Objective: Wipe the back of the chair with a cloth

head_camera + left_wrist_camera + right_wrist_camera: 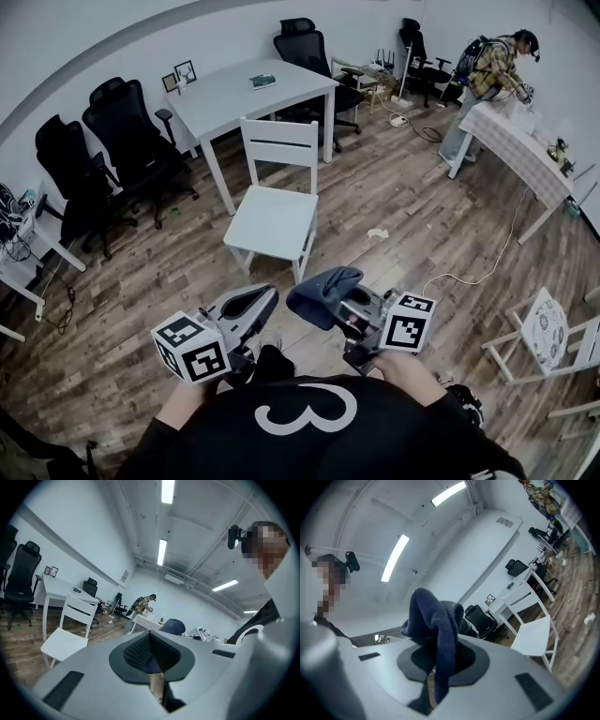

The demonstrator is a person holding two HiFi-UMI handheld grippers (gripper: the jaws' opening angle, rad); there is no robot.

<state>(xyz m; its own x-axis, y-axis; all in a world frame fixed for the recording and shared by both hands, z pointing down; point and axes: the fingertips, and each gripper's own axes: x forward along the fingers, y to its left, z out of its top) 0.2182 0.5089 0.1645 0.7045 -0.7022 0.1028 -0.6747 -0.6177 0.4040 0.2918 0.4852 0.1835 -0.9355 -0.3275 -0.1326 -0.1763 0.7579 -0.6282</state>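
The right gripper [345, 302] is clenched on a dark blue cloth [322, 292], which bunches over its jaws and hangs down between them. The left gripper [261, 300] is closed, with nothing between its jaws. Both grippers are held near the person's body, side by side above the wooden floor [403, 202]. The white chair [272, 214] stands farther out, well apart from both grippers, its seat facing them. The chair back [279, 142] is on the far side, next to the white tabletop [234, 94].
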